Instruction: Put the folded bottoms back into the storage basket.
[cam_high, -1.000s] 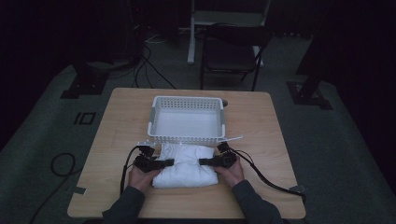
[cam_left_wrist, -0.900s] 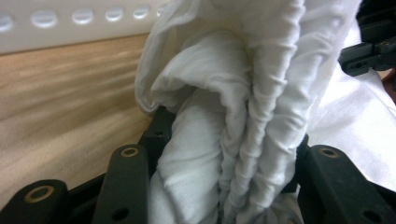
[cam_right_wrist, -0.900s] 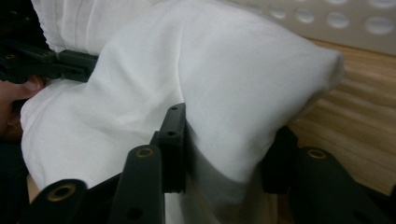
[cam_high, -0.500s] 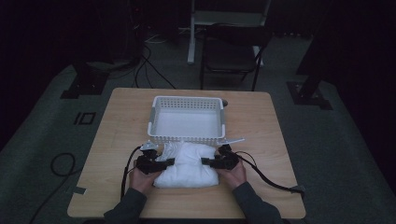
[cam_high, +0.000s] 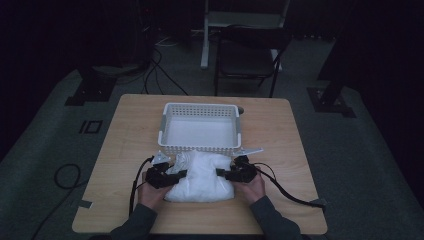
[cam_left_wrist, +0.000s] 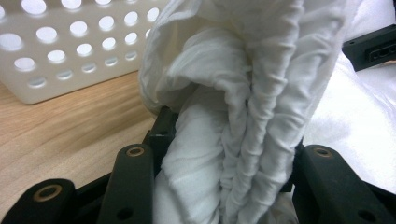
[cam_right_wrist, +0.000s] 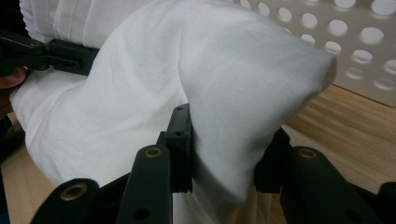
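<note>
A bundled white cloth (cam_high: 200, 177) lies on the wooden table (cam_high: 280, 135) just in front of a white perforated basket (cam_high: 200, 147). My left gripper (cam_high: 176, 175) is shut on the cloth's left end, where thick gathered folds (cam_left_wrist: 233, 116) are pinched between its black jaws. At the right end my right gripper (cam_high: 222, 173) has just been closing, and its jaws now squeeze a smooth fold of cloth (cam_right_wrist: 187, 60). In the left gripper view the right gripper (cam_left_wrist: 373, 46) shows across the bundle. The right gripper view has the left gripper (cam_right_wrist: 46, 53) at its far side.
The basket's holed wall (cam_left_wrist: 60, 60) (cam_right_wrist: 364, 56) stands close behind the cloth. A small white piece (cam_high: 250, 151) lies by its front right corner. Cables trail from both grippers over the table. A dark chair (cam_high: 250, 50) stands beyond the far edge.
Both grippers have drawn inward and risen a little with the cloth ends. The cloth has gone from flatter and wider to a higher, bunched mound.
</note>
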